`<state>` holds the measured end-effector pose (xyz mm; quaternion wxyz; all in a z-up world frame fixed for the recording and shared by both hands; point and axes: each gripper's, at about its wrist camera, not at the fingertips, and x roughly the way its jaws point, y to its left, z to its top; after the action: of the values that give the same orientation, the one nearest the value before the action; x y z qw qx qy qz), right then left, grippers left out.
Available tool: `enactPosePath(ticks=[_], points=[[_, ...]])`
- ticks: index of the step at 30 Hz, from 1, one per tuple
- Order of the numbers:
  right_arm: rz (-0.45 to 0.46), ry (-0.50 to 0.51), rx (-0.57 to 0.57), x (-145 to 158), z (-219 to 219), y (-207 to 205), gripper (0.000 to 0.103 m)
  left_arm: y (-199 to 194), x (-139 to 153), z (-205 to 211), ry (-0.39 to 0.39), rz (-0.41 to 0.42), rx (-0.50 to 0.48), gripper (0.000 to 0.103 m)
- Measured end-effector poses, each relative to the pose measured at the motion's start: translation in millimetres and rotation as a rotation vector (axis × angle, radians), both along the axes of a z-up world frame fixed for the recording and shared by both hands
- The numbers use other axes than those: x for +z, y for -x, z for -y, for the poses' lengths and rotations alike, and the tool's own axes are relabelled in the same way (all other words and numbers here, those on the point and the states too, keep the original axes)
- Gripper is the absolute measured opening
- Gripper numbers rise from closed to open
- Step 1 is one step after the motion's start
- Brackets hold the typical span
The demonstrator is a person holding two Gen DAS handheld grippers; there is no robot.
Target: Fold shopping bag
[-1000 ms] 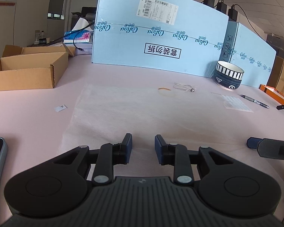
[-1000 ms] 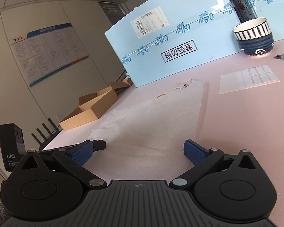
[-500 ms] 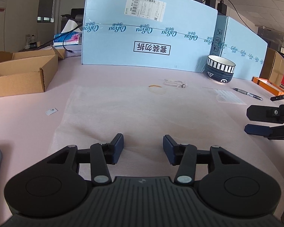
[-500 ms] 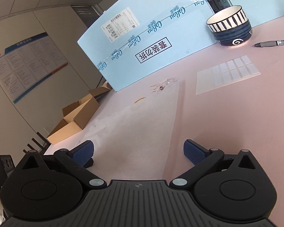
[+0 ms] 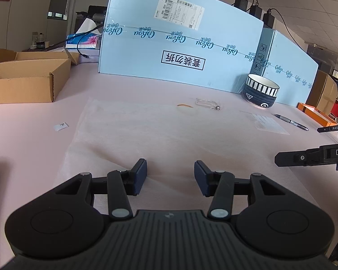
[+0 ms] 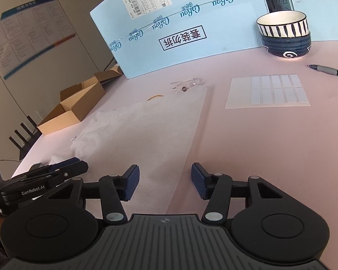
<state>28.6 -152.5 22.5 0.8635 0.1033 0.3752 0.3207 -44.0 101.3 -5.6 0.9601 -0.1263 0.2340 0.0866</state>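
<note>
Grippers hovered side by side over the near edge of the shopping bag (image 5: pixel 146 132), a thin white translucent sheet lying flat on the pink table (image 5: pixel 33 139). The left gripper (image 5: pixel 170 175) had its jaws partly apart after opening a little, with nothing pinched between the blue pads. The right gripper (image 6: pixel 164 180) had just been closing from wide, yet its jaws stood apart too, above the bag's right edge without pressing it. Beyond the bag's far end lay a rubber band (image 5: pixel 184 105) and a bit of string (image 5: pixel 206 103). A striped bowl (image 5: pixel 260 93) stood before the blue carton (image 5: pixel 180 45), a pen (image 5: pixel 291 121) beside a label sheet (image 6: pixel 268 92).
</note>
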Motion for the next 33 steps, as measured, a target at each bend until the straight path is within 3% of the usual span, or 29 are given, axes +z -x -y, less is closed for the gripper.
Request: enactPosePath(ticks=[3,7,9,12,16,22,33], points=[[-0.069,-0.022,-0.012,1.3,5.2,-2.2,0.03,0.6,-0.5,-1.1,0.009,0.004,-0.001,0.045],[-0.202,-0.082,-0.025,-1.2,18.5,-12.9,0.021,0.9,-0.7,-2.1,0.019,0.008,-0.003,0.045],[-0.246,-0.095,-0.029,-4.2,21.4,-21.4,0.011,0.2,-0.7,-2.3,0.02,0.009,-0.007,0.047],[-0.301,-0.112,-0.029,-7.7,24.5,-32.2,0.005,-0.3,-0.7,-2.6,0.022,0.01,-0.009,0.047],[-0.345,-0.132,-0.002,-9.7,26.9,-41.4,0.004,-0.1,-0.9,-2.5,0.024,0.011,-0.009,0.047],[-0.401,-0.241,-0.03,-18.7,39.7,-43.3,0.002,-0.6,-0.6,-2.5,0.018,0.009,-0.008,0.047],[-0.391,-0.406,0.019,-11.4,26.0,-44.3,0.002,2.7,0.0,-0.2,0.01,0.016,-0.002,0.047]])
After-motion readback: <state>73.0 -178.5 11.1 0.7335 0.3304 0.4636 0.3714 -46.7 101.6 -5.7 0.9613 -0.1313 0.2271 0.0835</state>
